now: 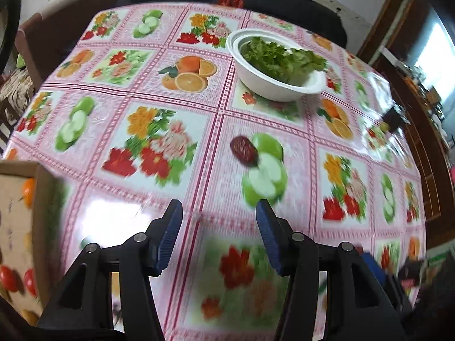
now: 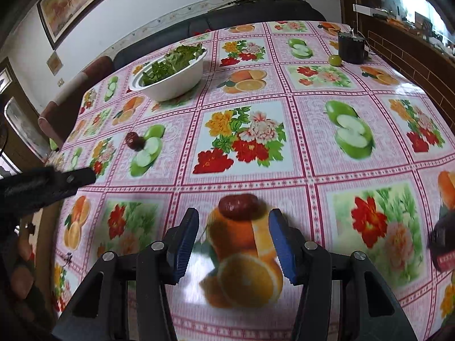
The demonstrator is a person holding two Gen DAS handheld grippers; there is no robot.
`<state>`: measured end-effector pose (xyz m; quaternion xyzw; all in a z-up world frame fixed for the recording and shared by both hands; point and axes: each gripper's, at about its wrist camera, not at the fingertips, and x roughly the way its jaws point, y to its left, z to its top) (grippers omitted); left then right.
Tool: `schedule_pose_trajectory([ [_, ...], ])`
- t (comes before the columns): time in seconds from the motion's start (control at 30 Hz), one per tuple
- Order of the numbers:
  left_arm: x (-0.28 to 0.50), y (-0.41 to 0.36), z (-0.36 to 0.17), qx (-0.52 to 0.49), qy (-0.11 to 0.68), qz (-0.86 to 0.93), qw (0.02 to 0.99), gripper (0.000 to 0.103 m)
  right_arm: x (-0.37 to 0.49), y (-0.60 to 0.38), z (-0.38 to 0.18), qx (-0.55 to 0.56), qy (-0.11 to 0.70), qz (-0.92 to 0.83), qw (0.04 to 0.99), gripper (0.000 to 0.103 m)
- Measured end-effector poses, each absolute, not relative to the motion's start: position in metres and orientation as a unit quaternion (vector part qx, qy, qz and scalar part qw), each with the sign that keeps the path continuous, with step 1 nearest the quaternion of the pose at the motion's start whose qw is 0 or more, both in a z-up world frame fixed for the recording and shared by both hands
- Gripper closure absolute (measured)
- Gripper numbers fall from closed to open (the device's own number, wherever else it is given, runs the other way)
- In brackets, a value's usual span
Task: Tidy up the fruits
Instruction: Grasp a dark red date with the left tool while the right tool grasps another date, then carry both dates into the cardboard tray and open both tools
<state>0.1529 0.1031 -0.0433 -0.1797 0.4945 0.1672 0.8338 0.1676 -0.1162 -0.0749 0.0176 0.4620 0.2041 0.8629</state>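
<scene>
A dark red date (image 1: 244, 149) lies on the printed tablecloth ahead of my left gripper (image 1: 219, 211), which is open and empty above the table. It also shows at the left in the right wrist view (image 2: 134, 141). A second red date (image 2: 239, 206) lies just beyond the tips of my right gripper (image 2: 233, 219), which is open and empty. A small green fruit (image 2: 335, 60) sits far off beside a dark cup (image 2: 351, 47). A cardboard box (image 1: 17, 227) holding small orange and red fruits stands at the left of the left wrist view.
A white bowl (image 1: 264, 85) of leafy greens stands at the far side, also in the right wrist view (image 2: 176, 83). The left gripper's body (image 2: 42, 184) shows at the left edge of the right wrist view. Dark sofas line the far table edge.
</scene>
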Motion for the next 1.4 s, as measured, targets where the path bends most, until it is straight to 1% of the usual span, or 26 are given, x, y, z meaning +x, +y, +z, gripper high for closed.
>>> schedule_pose_trajectory([
  [0.23, 0.198, 0.115, -0.066, -0.204, 0.511, 0.176, 0.816, 0.051, 0.176, -0.109, -0.076, 0.014, 0.461, 0.205, 0.863, 0.049],
  [0.33, 0.206, 0.115, -0.068, -0.184, 0.5, 0.194, 0.824, 0.051, 0.176, -0.104, -0.078, -0.006, 0.455, 0.203, 0.867, 0.049],
  [0.37, 0.207, 0.115, -0.068, -0.18, 0.497, 0.195, 0.826, 0.053, 0.176, -0.102, -0.078, -0.011, 0.453, 0.202, 0.868, 0.05],
  [0.4, 0.207, 0.114, -0.068, -0.174, 0.496, 0.197, 0.828, 0.057, 0.175, -0.1, -0.078, -0.021, 0.45, 0.2, 0.87, 0.052],
  [0.43, 0.207, 0.112, -0.068, -0.163, 0.495, 0.2, 0.83, 0.069, 0.174, -0.099, -0.079, -0.029, 0.448, 0.197, 0.872, 0.054],
  [0.47, 0.206, 0.111, -0.068, -0.157, 0.494, 0.2, 0.831, 0.077, 0.173, -0.098, -0.079, -0.037, 0.446, 0.193, 0.873, 0.066],
  [0.5, 0.203, 0.111, -0.068, -0.154, 0.494, 0.198, 0.833, 0.079, 0.173, -0.098, -0.078, -0.04, 0.445, 0.193, 0.874, 0.07],
  [0.77, 0.164, 0.094, -0.064, -0.146, 0.498, 0.176, 0.836, 0.079, 0.158, -0.111, -0.068, -0.005, 0.441, 0.211, 0.872, 0.07],
  [1.07, 0.082, 0.078, -0.043, -0.118, 0.474, 0.18, 0.854, 0.079, 0.121, -0.128, -0.059, 0.047, 0.445, 0.239, 0.862, 0.07],
  [1.2, 0.047, 0.078, -0.032, -0.109, 0.463, 0.19, 0.859, 0.079, 0.104, -0.123, -0.055, 0.056, 0.444, 0.258, 0.856, 0.071],
  [1.4, 0.013, 0.088, -0.022, -0.111, 0.447, 0.206, 0.863, 0.079, 0.081, -0.101, -0.044, 0.051, 0.437, 0.293, 0.849, 0.071],
])
